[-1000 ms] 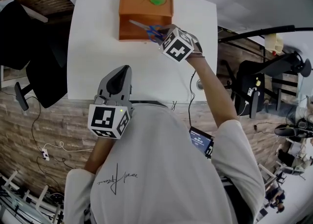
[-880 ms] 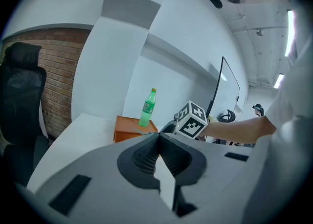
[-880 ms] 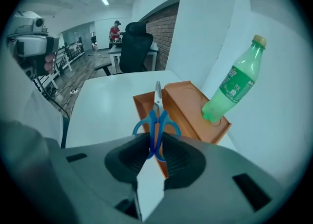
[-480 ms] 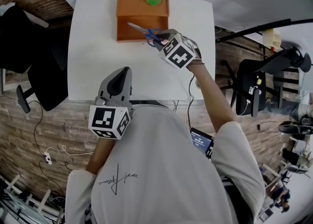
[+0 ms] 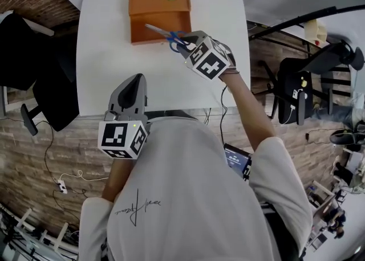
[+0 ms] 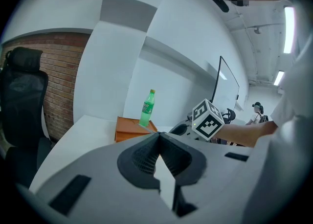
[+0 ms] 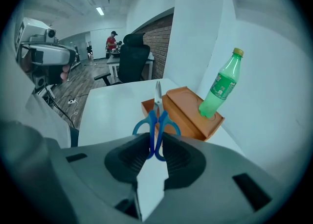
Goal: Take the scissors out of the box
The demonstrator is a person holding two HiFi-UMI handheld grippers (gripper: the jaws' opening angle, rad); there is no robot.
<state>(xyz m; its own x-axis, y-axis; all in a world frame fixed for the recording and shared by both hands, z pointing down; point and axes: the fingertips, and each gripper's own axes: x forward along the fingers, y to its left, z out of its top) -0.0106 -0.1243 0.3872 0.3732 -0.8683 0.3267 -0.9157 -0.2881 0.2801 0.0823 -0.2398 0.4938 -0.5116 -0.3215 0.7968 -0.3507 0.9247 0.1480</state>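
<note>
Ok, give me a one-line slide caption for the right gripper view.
Right gripper clamped on the blue-handled scissors, blades pointing toward the orange box that carries a green bottle.

Right gripper (image 7: pixel 156 142) clamped on scissors' (image 7: pixel 157 116) blue handles, blades pointing away above box (image 7: pixel 186 115); bottle (image 7: pixel 221 88) upright at its far end.
</note>
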